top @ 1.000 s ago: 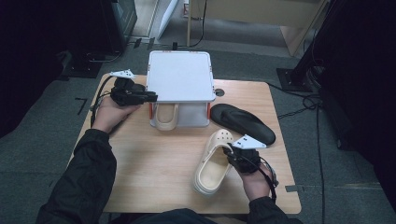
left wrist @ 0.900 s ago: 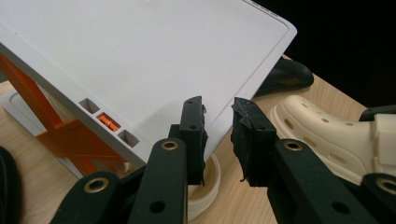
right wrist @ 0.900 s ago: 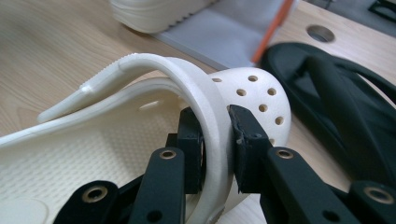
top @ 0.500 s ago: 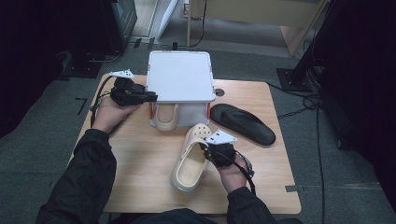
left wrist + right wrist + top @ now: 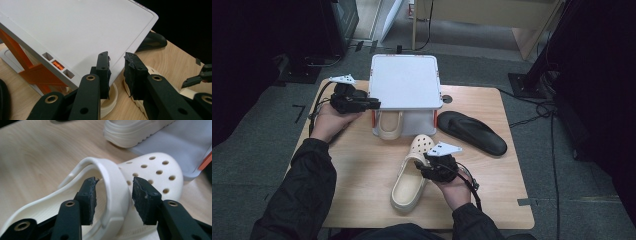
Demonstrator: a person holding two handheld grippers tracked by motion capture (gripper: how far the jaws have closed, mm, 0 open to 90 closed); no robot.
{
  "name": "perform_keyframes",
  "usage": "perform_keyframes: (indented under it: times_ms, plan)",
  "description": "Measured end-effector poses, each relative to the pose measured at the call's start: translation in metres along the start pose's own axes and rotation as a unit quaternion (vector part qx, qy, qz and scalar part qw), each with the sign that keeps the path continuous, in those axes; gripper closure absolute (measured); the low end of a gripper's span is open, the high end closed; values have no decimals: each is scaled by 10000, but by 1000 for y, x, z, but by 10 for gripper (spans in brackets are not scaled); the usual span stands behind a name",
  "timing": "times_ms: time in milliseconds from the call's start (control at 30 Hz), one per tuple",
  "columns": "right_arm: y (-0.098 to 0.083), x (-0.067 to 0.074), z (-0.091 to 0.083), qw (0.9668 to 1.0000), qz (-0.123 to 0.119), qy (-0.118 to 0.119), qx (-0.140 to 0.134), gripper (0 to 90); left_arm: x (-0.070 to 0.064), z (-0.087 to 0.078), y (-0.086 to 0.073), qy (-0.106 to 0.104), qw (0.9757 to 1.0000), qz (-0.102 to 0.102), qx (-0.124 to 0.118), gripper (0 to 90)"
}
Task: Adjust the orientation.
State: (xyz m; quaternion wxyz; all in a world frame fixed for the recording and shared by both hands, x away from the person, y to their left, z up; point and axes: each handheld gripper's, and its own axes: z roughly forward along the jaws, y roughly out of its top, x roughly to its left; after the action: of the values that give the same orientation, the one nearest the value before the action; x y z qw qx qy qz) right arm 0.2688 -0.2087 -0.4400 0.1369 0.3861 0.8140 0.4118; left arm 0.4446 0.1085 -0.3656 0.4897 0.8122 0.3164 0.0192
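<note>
free: bare surface (image 5: pixel 362 170) left of the cream clog (image 5: pixel 409 177) | blocked: white rack (image 5: pixel 404 82) at the far edge (second clog beneath) | right: black insole (image 5: pixel 472 132) near the rack, bare behind it

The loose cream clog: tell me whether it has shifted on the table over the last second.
Yes. The cream clog has slid left along the table, away from the black sandal and toward the white box.

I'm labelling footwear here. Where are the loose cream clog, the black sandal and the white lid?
cream clog (image 5: pixel 408 186), high view, on its footbed near the heel.
black sandal (image 5: pixel 472 132), high view, middle of its upper surface.
white lid (image 5: pixel 404 82), high view, centre of its flat top.
</note>
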Motion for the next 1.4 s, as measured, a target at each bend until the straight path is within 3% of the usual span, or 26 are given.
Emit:
perform_keyframes:
  times_ms: [133,233,333,433,567,733,833,1000,1167,1400]
  plan:
    - [-2,-2,-19,9994,209,241,-96,588,0,0,0,-19,10000,-12,-5,744]
    - [-2,-5,-32,9994,208,193,-206,657,0,0,0,7,10000,3,5,744]
    - [-6,-14,-36,9995,243,-18,-197,692,-1,0,0,12,10000,4,11,743]
    - [-14,-23,-32,9991,326,-155,-201,718,0,0,0,2,10000,-7,-5,743]
    - [-27,-29,-21,9986,419,-310,22,742,1,0,0,-16,10000,-4,-1,743]
    - [-42,-39,-5,9947,730,-636,336,745,0,0,0,4,10000,7,-5,743]
    - [-45,-41,2,9940,828,-599,383,740,0,0,0,2,10000,6,-6,743]
    - [-42,-40,10,9948,703,-594,434,734,0,0,0,4,10000,7,-7,743]
    - [-40,-45,13,9944,795,-562,410,734,0,0,0,4,10000,11,-5,743]
    - [-31,-50,23,9957,648,-530,399,723,0,0,0,7,10000,14,-2,743]
